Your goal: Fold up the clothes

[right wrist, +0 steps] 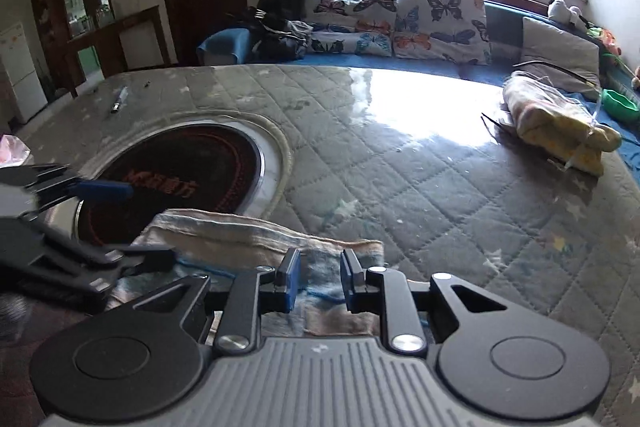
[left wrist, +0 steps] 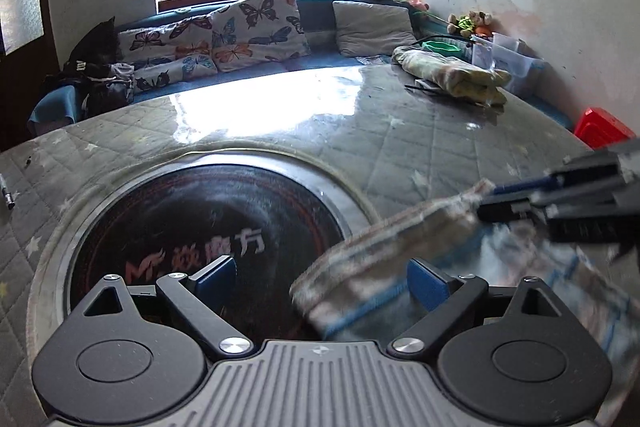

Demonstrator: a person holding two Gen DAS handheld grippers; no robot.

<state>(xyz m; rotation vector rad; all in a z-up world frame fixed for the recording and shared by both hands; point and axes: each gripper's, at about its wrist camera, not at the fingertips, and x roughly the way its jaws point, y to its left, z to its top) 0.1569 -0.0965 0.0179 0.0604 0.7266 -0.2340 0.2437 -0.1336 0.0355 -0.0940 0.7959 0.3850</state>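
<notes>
**Cloth half over the hob ring, both grippers at its edge**

While the quilted surface [right wrist: 440,195] lies bare around the round black hob [right wrist: 180,179], keep your fold on its near side. The striped cloth [right wrist: 240,235] lies just right of the hob, its left end overlapping the rim, long axis running left to right. Your left gripper [left wrist: 320,283] stands wide open beside its edge; your right gripper [right wrist: 316,279] is part open astride the cloth, not clamped. Pinch both corners level before lifting.
</notes>
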